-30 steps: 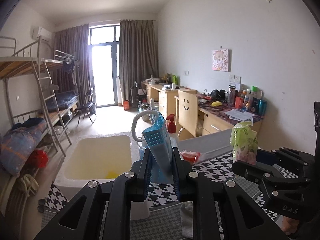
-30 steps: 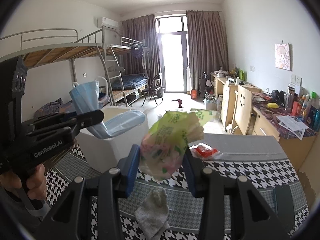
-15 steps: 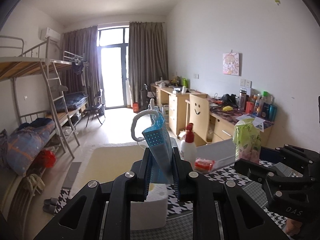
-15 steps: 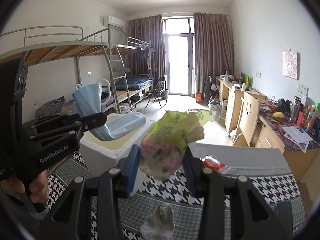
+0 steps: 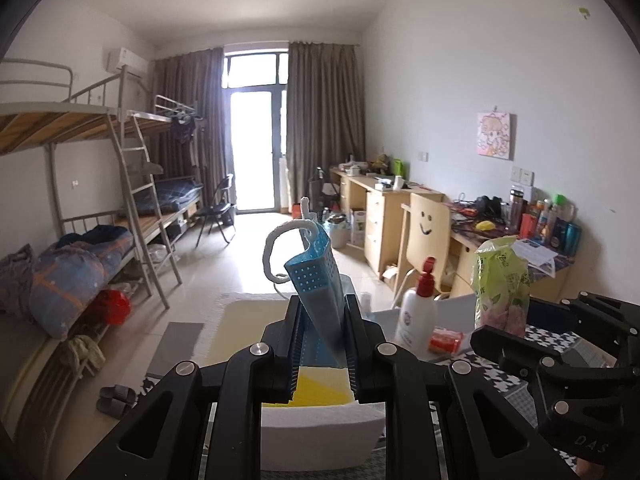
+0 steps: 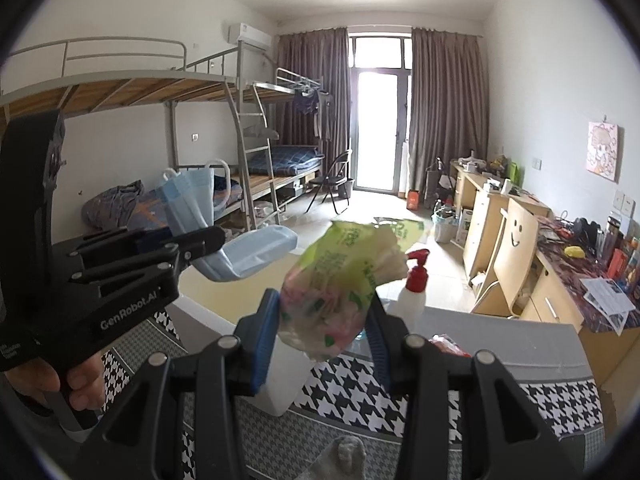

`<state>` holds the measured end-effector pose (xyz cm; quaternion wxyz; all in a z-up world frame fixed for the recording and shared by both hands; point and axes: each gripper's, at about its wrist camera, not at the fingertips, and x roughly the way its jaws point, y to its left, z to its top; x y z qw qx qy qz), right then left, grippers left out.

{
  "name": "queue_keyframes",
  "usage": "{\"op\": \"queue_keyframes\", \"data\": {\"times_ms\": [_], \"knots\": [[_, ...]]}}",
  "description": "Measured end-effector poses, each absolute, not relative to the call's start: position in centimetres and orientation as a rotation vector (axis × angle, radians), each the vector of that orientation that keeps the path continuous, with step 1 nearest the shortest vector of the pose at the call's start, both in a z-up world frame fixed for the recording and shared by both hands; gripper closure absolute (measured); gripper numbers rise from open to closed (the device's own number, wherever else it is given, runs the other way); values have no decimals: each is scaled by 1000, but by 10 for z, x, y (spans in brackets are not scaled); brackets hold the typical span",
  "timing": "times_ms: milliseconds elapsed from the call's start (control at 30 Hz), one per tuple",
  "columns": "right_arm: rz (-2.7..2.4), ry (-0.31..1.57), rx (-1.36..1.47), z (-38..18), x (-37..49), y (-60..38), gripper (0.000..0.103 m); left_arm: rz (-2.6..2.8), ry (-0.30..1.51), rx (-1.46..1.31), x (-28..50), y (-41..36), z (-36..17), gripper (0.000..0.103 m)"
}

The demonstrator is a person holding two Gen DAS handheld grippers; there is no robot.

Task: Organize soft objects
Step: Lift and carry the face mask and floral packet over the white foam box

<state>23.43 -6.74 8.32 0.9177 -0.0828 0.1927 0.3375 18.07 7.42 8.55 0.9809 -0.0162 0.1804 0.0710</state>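
My left gripper (image 5: 322, 332) is shut on a blue face mask (image 5: 316, 276) with a white ear loop, held upright above the white foam box (image 5: 320, 436). It shows from the side in the right wrist view (image 6: 200, 240), with the mask (image 6: 240, 252) hanging out both sides. My right gripper (image 6: 320, 332) is shut on a green tissue pack (image 6: 340, 280), held above the table just right of the box (image 6: 280, 384). The pack also shows in the left wrist view (image 5: 502, 280). A grey sock (image 6: 346, 456) lies on the houndstooth cloth below.
A white pump bottle with a red top (image 6: 412, 288) and a red packet (image 6: 448, 344) stand on the table (image 6: 520, 400) behind the box. Something yellow (image 5: 320, 390) lies inside the box. Bunk beds are at the left, desks and a chair at the right.
Both grippers have risen with their loads; the left one has moved over the foam box, which now sits lower in both views.
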Motion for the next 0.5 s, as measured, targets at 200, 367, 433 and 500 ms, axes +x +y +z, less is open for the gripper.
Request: {"op": "queue_keyframes", "data": {"times_ms": [200,367,433,500], "knots": [[728,418,-182,79,243,-57,57,177,382,-41,186,86,80,82],[753,423,-182,79,242,-44,57,206,392,-46,192,93,79,82],[765,433,-180,79,244,-40,57,212,406,-52,197,96,78,82],[769,437,-188,79,246,-36,57,212,414,-55,200,98,76,82]]}}
